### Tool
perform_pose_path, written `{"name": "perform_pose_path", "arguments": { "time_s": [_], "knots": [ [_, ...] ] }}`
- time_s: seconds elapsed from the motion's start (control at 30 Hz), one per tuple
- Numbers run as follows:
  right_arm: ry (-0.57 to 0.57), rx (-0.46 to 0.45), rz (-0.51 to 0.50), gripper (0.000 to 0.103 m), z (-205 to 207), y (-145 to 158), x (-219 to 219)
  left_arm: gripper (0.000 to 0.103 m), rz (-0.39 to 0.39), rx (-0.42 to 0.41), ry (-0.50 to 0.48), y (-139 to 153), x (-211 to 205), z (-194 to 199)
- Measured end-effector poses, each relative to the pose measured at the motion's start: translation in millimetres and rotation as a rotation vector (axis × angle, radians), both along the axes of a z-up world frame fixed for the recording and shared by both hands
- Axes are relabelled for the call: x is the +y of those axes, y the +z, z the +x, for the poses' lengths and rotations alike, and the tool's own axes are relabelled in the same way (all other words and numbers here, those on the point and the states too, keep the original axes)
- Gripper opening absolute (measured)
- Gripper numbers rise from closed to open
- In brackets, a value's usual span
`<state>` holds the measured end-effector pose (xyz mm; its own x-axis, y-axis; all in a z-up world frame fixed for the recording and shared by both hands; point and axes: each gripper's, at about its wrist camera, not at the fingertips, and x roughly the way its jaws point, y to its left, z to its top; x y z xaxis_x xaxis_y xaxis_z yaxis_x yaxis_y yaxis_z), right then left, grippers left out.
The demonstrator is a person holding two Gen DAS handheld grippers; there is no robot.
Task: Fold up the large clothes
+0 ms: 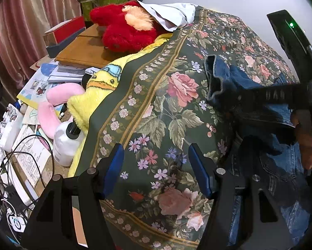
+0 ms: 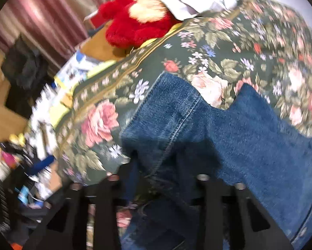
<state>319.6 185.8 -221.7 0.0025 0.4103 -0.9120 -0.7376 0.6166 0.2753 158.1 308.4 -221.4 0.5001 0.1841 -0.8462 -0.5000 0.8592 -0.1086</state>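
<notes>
While the denim garment [image 2: 249, 137] is lying across the floral spread [image 1: 176, 87] ahead of and beneath the right claw [image 2: 162, 179], that claw is reaching down into a fold of the cloth at what looks like a cuff or hem. Its fingertips are buried in the denim in the blurred right wrist view, so I cannot tell for sure whether they are pinching the fabric or only resting in it, though a grip seems likely. In the left wrist view the same tool is showing as a dark bar crossing the bunched denim, off to the right of the left claw [image 1: 156, 170].

The left claw is hanging with its blue pads [image 1: 199, 170] wide apart over bare floral cloth, holding nothing, with the garment lying to its right and slightly ahead.

Judging by this, the fold is at an early stage. To do it well, the right claw is needing a firm bite on the double-stitched edge rather than loose cloth, and the left claw should be taking the matching edge so both are lifting level. A one-sided pull is likely to be dragging the heavy denim into a twist. The red plush toy [image 1: 124, 29] and yellow plush [image 1: 97, 95], lying beyond and left of the left claw, should stay out of the sweep.
</notes>
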Motion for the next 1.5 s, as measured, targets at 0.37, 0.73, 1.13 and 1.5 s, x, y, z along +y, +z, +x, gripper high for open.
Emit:
{"name": "perform_pose_path", "arguments": {
  "time_s": [0.37,0.73,1.13,1.5],
  "knots": [
    [-0.209,-0.167,0.198,0.014,21,98,-100,0.063,0.037,-0.063,-0.04,33,-24,8],
    [-0.422,-0.309,0.265,0.014,24,163,-247,0.064,0.099,-0.066,-0.243,46,-95,78],
    [-0.634,-0.185,0.202,0.014,26,105,-377,0.063,0.11,0.107,-0.233,-11,-132,134],
    [-0.716,-0.13,0.043,0.014,11,67,-437,0.066,0.195,0.183,-0.243,-34,-143,131]
  ]
}}
